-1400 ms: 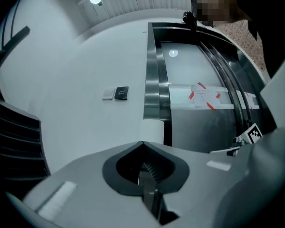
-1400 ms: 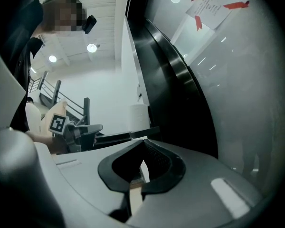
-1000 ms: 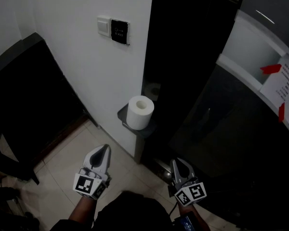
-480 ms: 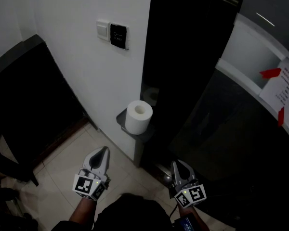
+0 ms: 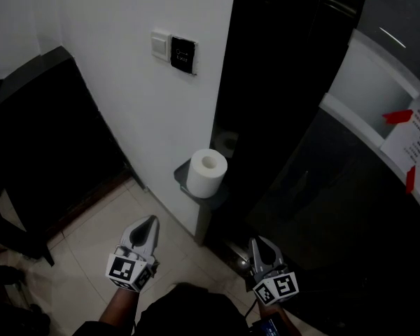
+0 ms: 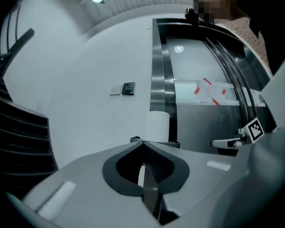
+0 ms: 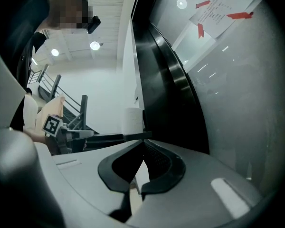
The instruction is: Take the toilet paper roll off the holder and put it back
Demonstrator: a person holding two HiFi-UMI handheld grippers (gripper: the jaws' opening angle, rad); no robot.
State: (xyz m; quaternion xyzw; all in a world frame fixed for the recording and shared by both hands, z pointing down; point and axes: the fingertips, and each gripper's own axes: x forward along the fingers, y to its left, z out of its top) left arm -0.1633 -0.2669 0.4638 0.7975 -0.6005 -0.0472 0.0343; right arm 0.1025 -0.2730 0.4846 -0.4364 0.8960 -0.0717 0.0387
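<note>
Toilet paper roll [image 5: 207, 173] stands upright on the holder [image 5: 180, 175], at 1 o'clock from the left hand-held gripper [image 5: 151, 220] and 11 o'clock from the right hand-held gripper [image 5: 256, 241]. Both are fully closed and empty. Reaching in unopened would probably topple the roll off its seemingly narrow ledge.

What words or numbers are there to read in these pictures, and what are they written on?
Black wall panel: pale marks, too small to read.
Taped paper notice: printed lines, too blurred to read.
Marker cubes: only black-and-white patterns, no words.
Nothing here can be quoted.
</note>
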